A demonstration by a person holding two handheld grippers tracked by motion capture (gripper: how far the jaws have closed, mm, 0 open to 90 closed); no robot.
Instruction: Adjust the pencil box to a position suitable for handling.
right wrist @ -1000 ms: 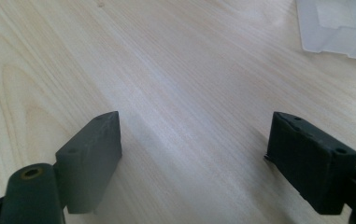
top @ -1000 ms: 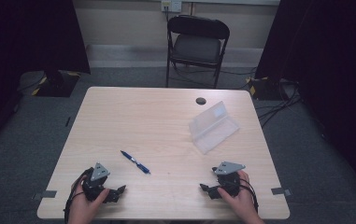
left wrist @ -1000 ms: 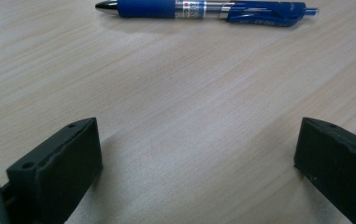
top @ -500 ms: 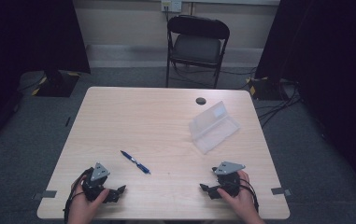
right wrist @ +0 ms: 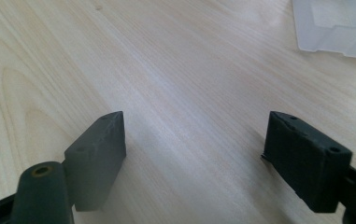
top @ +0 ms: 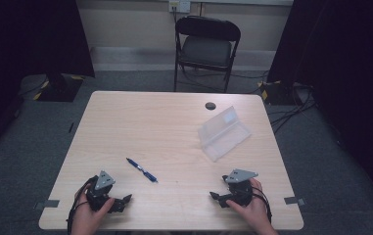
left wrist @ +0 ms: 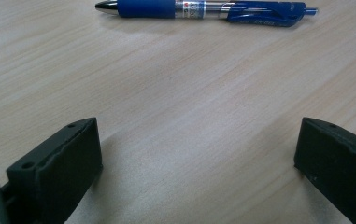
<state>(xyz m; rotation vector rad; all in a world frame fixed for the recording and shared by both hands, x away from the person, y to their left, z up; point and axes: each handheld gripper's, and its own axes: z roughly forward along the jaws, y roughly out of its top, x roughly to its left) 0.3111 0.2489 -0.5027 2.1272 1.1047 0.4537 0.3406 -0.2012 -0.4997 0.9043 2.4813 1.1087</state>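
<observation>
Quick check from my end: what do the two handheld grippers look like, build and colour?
Both are black. The left gripper and the right gripper each carry a grey three-cornered plate on top, and a black cable loops by each hand. Up close, the fingers are blocky matte black pads with small screw holes; the right gripper's fingers look alike.

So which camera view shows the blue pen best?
The left gripper view: the blue pen lies close ahead of the open tongs, its grip and clip sharp. In the high view it is a thin blue line on the table.
</observation>
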